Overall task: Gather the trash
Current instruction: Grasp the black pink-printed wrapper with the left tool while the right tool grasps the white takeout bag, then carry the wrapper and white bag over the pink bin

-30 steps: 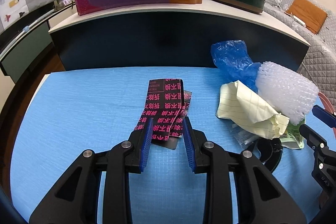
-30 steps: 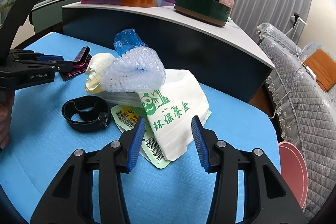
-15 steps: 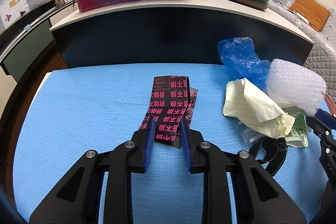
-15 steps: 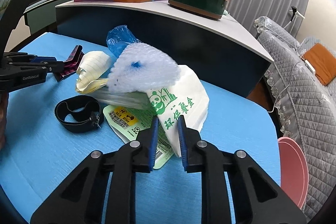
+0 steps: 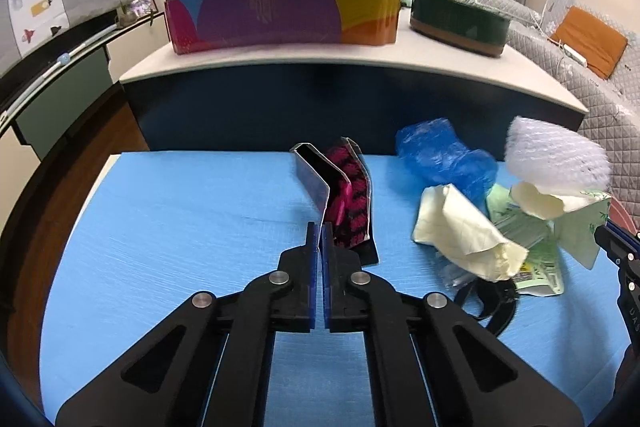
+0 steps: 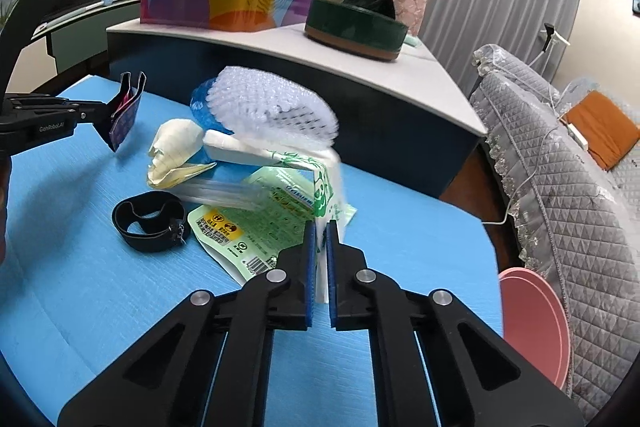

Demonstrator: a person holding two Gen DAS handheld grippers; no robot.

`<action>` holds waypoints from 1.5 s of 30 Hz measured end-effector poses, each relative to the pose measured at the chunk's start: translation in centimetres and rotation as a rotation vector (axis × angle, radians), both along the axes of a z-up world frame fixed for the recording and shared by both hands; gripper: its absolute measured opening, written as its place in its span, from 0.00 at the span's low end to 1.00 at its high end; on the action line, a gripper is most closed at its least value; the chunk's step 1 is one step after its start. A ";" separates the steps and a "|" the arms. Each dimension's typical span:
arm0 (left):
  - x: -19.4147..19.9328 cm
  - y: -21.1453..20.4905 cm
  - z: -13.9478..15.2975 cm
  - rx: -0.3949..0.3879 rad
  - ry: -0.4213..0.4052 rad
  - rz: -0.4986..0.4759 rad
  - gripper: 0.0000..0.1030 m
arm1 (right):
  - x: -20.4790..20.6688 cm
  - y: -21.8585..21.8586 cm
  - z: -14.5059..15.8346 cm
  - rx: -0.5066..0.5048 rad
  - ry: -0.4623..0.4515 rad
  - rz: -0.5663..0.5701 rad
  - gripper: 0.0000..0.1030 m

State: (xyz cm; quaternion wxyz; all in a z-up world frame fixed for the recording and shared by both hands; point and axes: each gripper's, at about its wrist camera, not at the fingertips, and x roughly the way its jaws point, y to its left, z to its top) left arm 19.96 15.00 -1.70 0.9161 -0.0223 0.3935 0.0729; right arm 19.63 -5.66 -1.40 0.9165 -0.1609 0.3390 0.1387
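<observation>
My left gripper [image 5: 321, 227] is shut on the near edge of a black-and-pink wrapper [image 5: 348, 203], which hangs folded and lifted off the blue table [image 5: 180, 227]. In the right wrist view the same wrapper [image 6: 126, 115] sticks up from that gripper [image 6: 106, 115] at the left. My right gripper [image 6: 320, 227] is shut on the edge of a white paper bag with green print [image 6: 316, 167], tilted up. A wad of bubble wrap [image 6: 272, 107] rides on top of the bag. Crumpled yellow lined paper [image 6: 176, 147] and a blue plastic bag [image 5: 444, 155] lie beside it.
A green pouch [image 6: 248, 227] and a black strap loop [image 6: 148, 223] lie on the table under and left of the bag. A pink plate [image 6: 532, 319] sits off the right edge. Behind stands a dark counter with a colourful box [image 5: 280, 15]. A quilted sofa [image 6: 560, 167] is at the right.
Both grippers went from open to shut, the left on the wrapper and the right on the paper bag. Both have risen, lifting the wrapper off the table and tipping the bag with the bubble wrap.
</observation>
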 end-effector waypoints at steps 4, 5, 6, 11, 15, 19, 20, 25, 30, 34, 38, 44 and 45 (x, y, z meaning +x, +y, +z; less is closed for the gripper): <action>-0.7 -0.4 0.9 -0.006 -0.020 -0.011 0.02 | -0.7 -0.8 1.1 0.015 -0.009 -0.009 0.04; -1.0 -0.5 1.2 -0.009 -0.027 -0.013 0.02 | -0.9 -1.0 1.4 0.019 -0.010 -0.011 0.04; -1.2 -0.6 1.5 -0.013 -0.034 -0.015 0.02 | -1.2 -1.2 1.7 0.023 -0.011 -0.013 0.04; -2.4 -1.0 2.9 -0.024 -0.065 -0.032 0.02 | -2.4 -2.3 2.8 0.039 -0.017 -0.021 0.04; -3.6 -1.6 4.1 -0.043 -0.091 -0.044 0.02 | -3.7 -3.2 4.1 0.059 -0.027 -0.028 0.04; -4.9 -2.3 4.8 -0.073 -0.110 -0.054 0.02 | -4.8 -4.2 5.3 0.092 -0.033 -0.035 0.04; -5.1 -2.5 5.0 -0.077 -0.113 -0.059 0.02 | -5.0 -4.4 5.6 0.098 -0.035 -0.037 0.04; -6.2 -4.3 5.5 -0.088 -0.132 -0.092 0.02 | -6.2 -5.4 7.0 0.111 -0.052 -0.045 0.04; -6.8 -6.0 6.0 -0.103 -0.152 -0.121 0.02 | -7.2 -7.2 8.7 0.132 -0.072 -0.068 0.04; -7.0 -7.1 6.6 -0.110 -0.173 -0.143 0.02 | -7.9 -8.6 9.5 0.142 -0.078 -0.088 0.04; -7.4 -8.2 7.1 -0.121 -0.192 -0.169 0.02 | -8.4 -10.5 10.7 0.170 -0.079 -0.112 0.04; -8.2 -10.7 7.5 -0.122 -0.202 -0.223 0.02 | -8.7 -14.6 12.9 0.236 -0.087 -0.174 0.04; -8.3 -11.1 7.5 -0.125 -0.199 -0.232 0.02 | -8.8 -15.4 13.2 0.246 -0.089 -0.185 0.04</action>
